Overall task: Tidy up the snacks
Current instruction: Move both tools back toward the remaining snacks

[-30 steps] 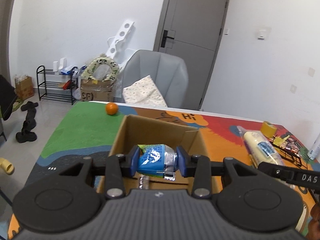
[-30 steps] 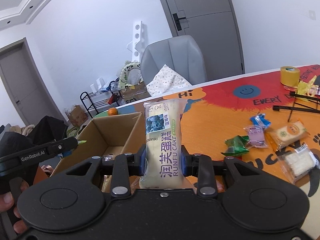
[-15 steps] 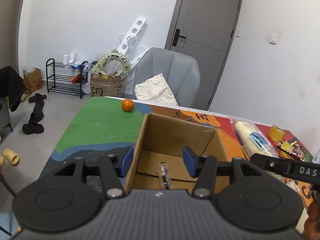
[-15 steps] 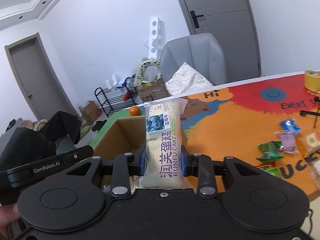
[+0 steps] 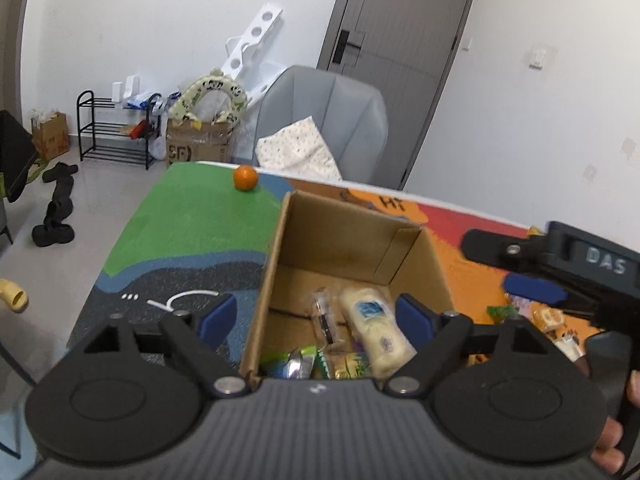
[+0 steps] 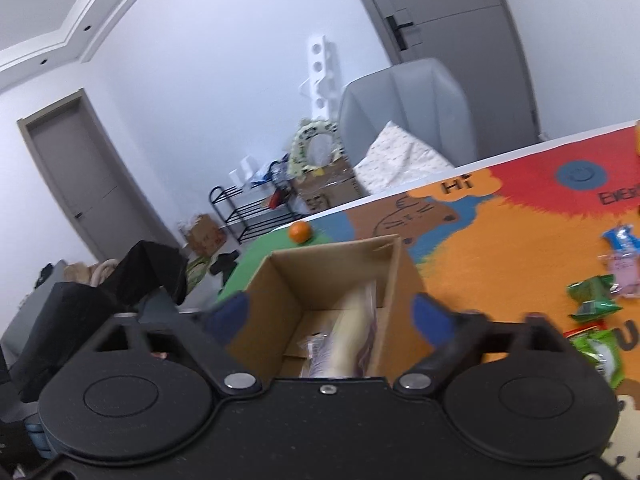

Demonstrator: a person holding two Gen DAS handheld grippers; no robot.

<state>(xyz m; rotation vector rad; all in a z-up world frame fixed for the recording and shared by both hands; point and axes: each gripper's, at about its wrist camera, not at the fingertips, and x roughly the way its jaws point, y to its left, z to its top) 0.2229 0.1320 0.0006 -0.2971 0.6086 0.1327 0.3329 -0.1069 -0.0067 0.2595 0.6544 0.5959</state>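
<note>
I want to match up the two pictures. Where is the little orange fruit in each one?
Left wrist view: the orange sits on the green part of the mat, beyond the far left corner of the cardboard box, upper middle of the picture.
Right wrist view: the orange sits left of centre, just beyond the box's far wall, near the table edge.
Shared landmark: the grey chair behind the table.

left gripper (image 5: 316,316): jaws spread wide, just opened, nothing between the pads
right gripper (image 6: 330,316): jaws wide, just opened, empty
</note>
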